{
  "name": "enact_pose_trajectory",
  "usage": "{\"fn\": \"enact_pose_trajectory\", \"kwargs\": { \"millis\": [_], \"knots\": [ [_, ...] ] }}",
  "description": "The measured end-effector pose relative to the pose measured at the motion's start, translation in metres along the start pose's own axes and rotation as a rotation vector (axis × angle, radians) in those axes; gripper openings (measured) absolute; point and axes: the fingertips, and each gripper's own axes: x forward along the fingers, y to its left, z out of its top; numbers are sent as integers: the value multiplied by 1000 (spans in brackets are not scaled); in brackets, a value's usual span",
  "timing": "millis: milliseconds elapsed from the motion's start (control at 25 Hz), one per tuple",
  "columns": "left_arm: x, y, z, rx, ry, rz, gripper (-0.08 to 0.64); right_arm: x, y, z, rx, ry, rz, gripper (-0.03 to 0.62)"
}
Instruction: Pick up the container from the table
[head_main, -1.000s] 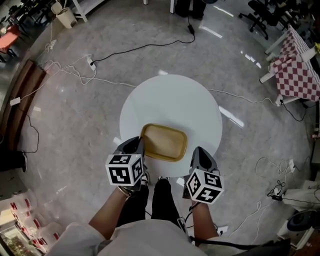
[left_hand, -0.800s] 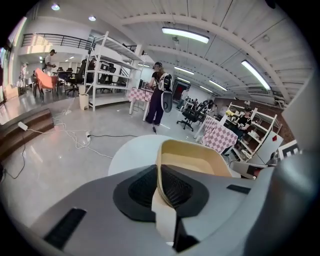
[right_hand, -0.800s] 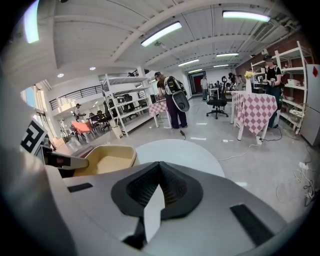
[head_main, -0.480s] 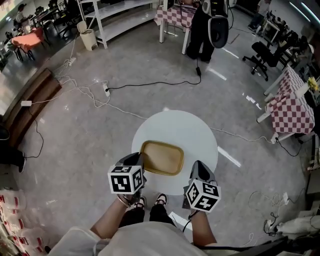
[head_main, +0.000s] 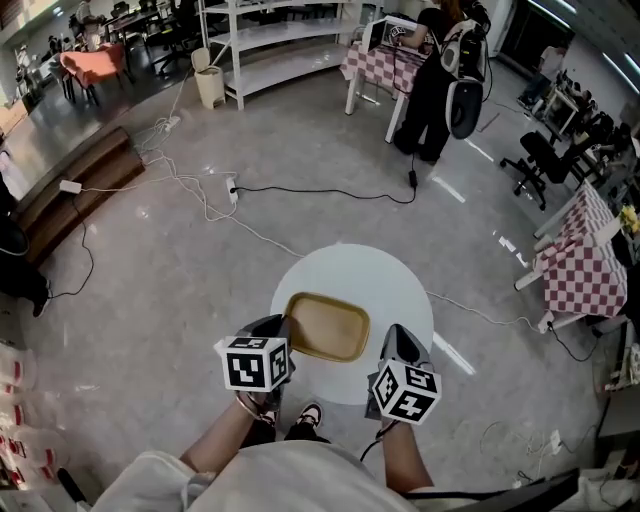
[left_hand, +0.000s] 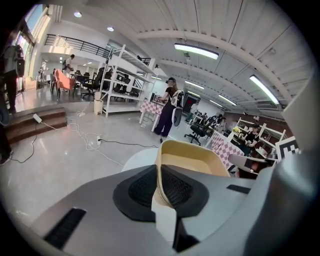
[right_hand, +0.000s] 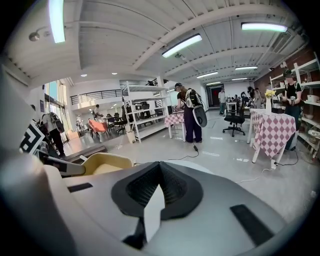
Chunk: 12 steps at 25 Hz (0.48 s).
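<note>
The tan, shallow rectangular container (head_main: 327, 327) hangs over the near part of the round white table (head_main: 350, 268). My left gripper (head_main: 283, 330) is shut on its left rim. In the left gripper view the thin rim runs between the dark pads (left_hand: 142, 189) and the container (left_hand: 192, 159) stretches away ahead. My right gripper (head_main: 392, 336) hovers just right of the container with its jaws shut and nothing between them. In the right gripper view the container (right_hand: 102, 162) shows at the left, apart from the right gripper (right_hand: 159, 189).
Power cables (head_main: 300, 190) trail over the grey floor beyond the table. A person with a backpack (head_main: 440, 70) stands by a checkered table far back. White shelves (head_main: 270, 40), office chairs (head_main: 545, 160) and another checkered table (head_main: 585, 270) ring the room.
Both grippers have risen, and the container has come up with the left one. The head view has tilted up, so the table looks smaller and more of the room shows.
</note>
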Motion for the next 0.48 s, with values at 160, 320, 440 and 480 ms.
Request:
{"fn": "enact_pose_trajectory", "kwargs": {
  "millis": [160, 320, 440, 480],
  "knots": [
    [-9, 16, 3, -43, -34, 51, 37, 13, 13, 5, -28, 2, 60, 25],
    [-27, 40, 2, -91, -62, 119, 37, 25, 39, 11, -54, -2, 132, 25],
    [-38, 56, 1, -127, -74, 160, 37, 32, 57, 15, -75, 4, 183, 25],
    [-42, 60, 0, -135, -77, 171, 37, 34, 62, 15, -82, 7, 195, 25]
  ]
}}
